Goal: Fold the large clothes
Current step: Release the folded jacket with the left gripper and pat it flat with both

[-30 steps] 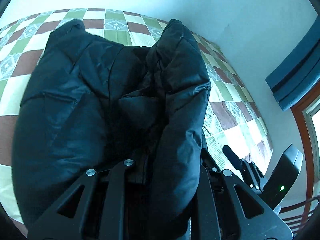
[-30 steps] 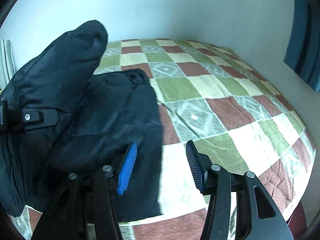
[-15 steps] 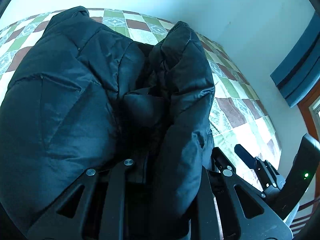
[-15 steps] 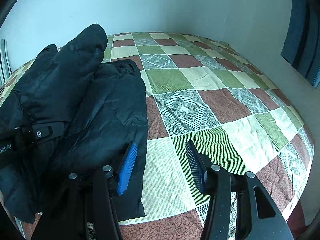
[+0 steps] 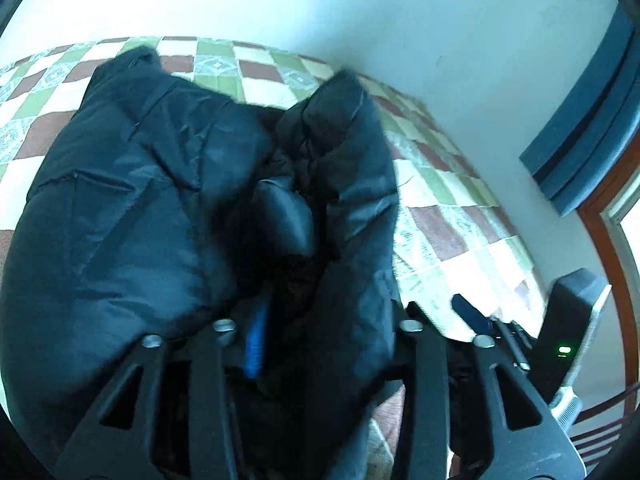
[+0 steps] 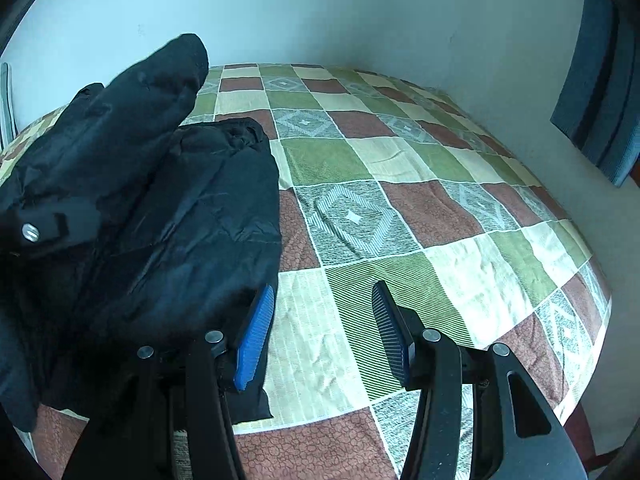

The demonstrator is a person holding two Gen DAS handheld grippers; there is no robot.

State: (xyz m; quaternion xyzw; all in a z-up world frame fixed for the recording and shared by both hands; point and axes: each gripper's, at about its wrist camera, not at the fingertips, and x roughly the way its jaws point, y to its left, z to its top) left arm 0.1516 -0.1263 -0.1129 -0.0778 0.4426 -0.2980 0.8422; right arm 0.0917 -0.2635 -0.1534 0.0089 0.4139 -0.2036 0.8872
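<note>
Left gripper (image 5: 320,332) jaws just opened; black jacket (image 5: 160,220) folds lie between them, apparently released, though blur hides contact. Right gripper (image 6: 320,328) hangs open, empty, over the quilt (image 6: 400,220). Fold likely laid down.

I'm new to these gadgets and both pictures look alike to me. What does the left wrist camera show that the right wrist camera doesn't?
Only the left wrist view shows a wooden window frame and folds of the black padded jacket between the left gripper, whose jaws have just been opening. Only the right wrist view shows the right gripper open over bare quilt. Both share the jacket, the green, brown and cream checked quilt and the pale wall.
</note>
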